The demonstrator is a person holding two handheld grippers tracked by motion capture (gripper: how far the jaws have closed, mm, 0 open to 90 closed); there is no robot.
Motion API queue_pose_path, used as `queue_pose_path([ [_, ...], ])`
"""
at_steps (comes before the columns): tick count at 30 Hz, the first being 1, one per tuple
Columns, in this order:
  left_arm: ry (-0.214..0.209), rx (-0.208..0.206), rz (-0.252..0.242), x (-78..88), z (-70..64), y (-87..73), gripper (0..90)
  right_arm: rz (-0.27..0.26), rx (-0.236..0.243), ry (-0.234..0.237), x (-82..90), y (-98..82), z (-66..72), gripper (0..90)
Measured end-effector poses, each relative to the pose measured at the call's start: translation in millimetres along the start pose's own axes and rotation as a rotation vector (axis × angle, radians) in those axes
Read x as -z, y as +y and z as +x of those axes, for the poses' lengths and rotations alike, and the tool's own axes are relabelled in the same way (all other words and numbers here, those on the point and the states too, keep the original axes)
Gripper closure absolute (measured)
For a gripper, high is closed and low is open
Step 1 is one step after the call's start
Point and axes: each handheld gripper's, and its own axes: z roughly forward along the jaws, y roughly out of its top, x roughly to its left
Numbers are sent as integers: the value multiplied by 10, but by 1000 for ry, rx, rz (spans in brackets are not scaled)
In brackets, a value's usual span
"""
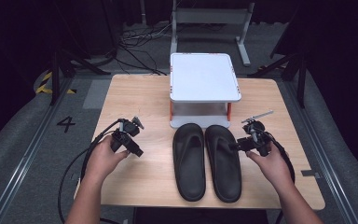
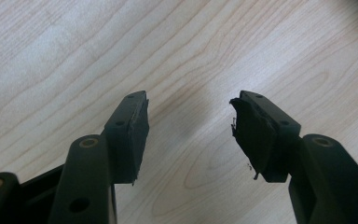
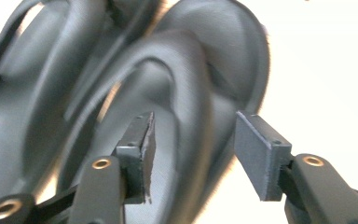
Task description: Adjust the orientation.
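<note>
Two black flip-flop sandals lie side by side on the wooden table [image 1: 135,93], the left sandal [image 1: 189,161] and the right sandal [image 1: 223,161]. My right gripper [image 1: 235,146] reaches the right sandal's outer side near its strap; in the right gripper view its jaws stand open on either side of the strap [image 3: 193,135], the gripper [image 3: 193,140] not closed on it. My left gripper [image 1: 139,152] hovers over bare table left of the sandals; its view shows the gripper [image 2: 190,123] open above wood grain, nothing between its pads.
A white two-tier stand [image 1: 204,77] with orange legs sits at the table's far middle, just behind the sandals' toes. Cables trail from both grippers off the near edge. Dark floor, cables and metal frames surround the table.
</note>
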Motion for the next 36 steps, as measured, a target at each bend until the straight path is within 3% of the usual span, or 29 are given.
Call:
queue_pose_path([
  [2,-8,-9,1,-5,-6,30,446,62,9,-85,76,-71,-26,595],
  [4,-9,-17,1,-4,-13,60,446,85,6,-106,74,-85,-30,614],
  [5,-6,-14,-2,-5,-18,73,446,127,19,-185,40,-116,-36,655],
  [6,-11,-19,-4,-14,-19,90,446,161,25,-223,-2,-138,-42,685],
  [8,-7,-24,0,-17,-37,121,445,248,23,-253,-118,-179,-65,709],
  [9,-15,-31,-2,-17,-36,129,444,297,30,-250,-195,-208,-62,724],
  [12,-9,-36,1,-13,-40,150,444,344,40,-231,-276,-237,-28,736],
  [14,-14,-27,-4,-17,-44,149,444,354,41,-221,-286,-240,-15,736],
  [16,-10,-32,0,-21,-42,150,444,371,41,-172,-319,-245,40,759],
  [18,-6,-40,2,-15,-43,148,444,374,57,-197,-327,-244,83,770],
  [27,-5,-40,0,-13,-49,128,445,401,17,-100,-349,-248,161,750],
  [33,-10,-36,4,-21,-53,136,444,398,22,-118,-353,-245,195,757],
  [36,-9,-38,1,-7,-48,138,444,396,10,-134,-341,-243,189,686],
])
